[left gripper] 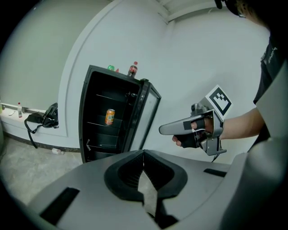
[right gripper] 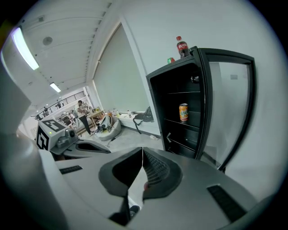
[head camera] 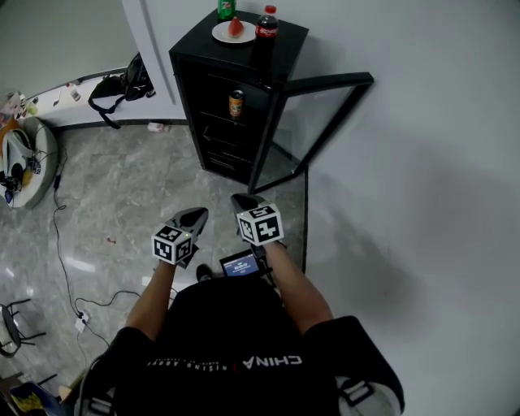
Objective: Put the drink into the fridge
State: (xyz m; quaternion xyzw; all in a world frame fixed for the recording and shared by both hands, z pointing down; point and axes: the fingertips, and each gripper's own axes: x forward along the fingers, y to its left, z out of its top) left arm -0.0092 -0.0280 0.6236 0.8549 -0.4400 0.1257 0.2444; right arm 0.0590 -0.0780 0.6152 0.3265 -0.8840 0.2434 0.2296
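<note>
We're stood well back from the fridge (head camera: 185, 97), its glass door (head camera: 325, 80) swung wide open on the right; one drink, an orange can (head camera: 236, 103), stands upright on an upper shelf inside, so that part looks done; a cola bottle (head camera: 266, 24) & a green drink (head camera: 226, 8) stand on top of the fridge, beside a plate (head camera: 221, 34) w/ sth red on it. Left gripper (head camera: 195, 214): jaws pressed together, nothing btwn them; right gripper (head camera: 241, 200): same, closed tight & empty; both are held side by side in front of us, pointing twd the fridge, well apart from it. Our read: we're btwn carries, either about to fetch the next drink or, if the can was the only one meant, left w/ the door to close; can't tell which. If the bottle is next, we'd need to step closer, raise the right gripper to the fridge top, spread its jaws for the bottle's body, close on it w/o tipping it, clear the plate, then set it upright on a free shelf w/o knocking the orange can.
</note>
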